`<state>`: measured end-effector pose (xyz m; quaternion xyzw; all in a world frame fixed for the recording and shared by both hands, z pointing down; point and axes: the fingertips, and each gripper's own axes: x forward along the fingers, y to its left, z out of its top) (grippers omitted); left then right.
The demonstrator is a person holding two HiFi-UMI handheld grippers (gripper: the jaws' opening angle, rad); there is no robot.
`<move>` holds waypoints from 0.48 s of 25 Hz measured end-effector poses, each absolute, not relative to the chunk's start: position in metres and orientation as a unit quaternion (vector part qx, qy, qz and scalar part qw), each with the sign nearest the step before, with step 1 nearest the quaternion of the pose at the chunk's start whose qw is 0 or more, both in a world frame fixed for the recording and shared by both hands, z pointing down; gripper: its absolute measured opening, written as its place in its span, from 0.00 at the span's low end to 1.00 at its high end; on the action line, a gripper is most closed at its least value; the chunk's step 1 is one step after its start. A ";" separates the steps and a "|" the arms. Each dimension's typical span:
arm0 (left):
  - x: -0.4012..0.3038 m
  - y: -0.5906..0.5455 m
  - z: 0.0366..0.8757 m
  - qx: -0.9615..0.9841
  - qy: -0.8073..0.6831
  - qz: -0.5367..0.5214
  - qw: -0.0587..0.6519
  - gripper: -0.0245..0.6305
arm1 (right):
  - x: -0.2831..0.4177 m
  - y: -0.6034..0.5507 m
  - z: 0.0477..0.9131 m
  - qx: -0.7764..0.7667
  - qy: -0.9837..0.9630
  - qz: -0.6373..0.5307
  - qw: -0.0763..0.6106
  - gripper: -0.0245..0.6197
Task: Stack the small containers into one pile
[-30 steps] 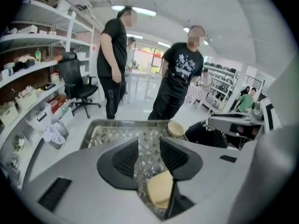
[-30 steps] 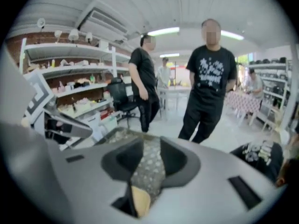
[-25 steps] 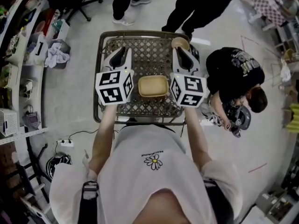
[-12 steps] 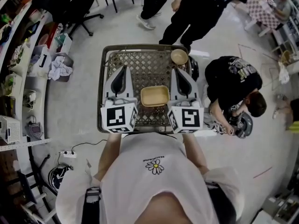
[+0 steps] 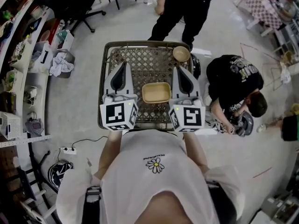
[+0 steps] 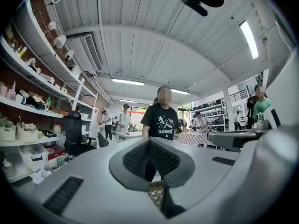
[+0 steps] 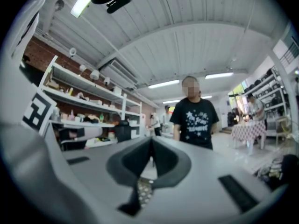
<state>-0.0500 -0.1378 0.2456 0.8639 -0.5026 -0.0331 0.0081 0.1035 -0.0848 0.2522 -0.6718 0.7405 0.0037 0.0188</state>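
A tan rectangular container [image 5: 156, 92] sits on the lattice-topped table [image 5: 145, 55], between my two grippers. A small round tan bowl [image 5: 181, 53] stands at the table's far right corner. My left gripper [image 5: 123, 66] hovers left of the rectangular container, shut and holding nothing. My right gripper [image 5: 182, 70] hovers to its right, also shut and empty. In the left gripper view the jaws [image 6: 150, 143] meet along one line, tilted up toward the room. The right gripper view shows its jaws [image 7: 152, 143] pressed together the same way, with a sliver of lattice below.
A person in a black shirt [image 5: 187, 1] stands just beyond the table's far edge. Another person [image 5: 233, 80] crouches on the floor at the table's right. Shelves [image 5: 18, 55] line the left wall, with an office chair [image 5: 79, 3] at the far left.
Both grippers have drawn back toward me along the table and their jaws have come together. The standing person has shifted at the far edge. The containers have not moved.
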 end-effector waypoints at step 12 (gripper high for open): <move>-0.062 -0.143 0.245 0.860 -0.507 -0.043 0.020 0.07 | 0.094 -0.090 0.257 -0.665 0.746 -0.002 0.020 0.09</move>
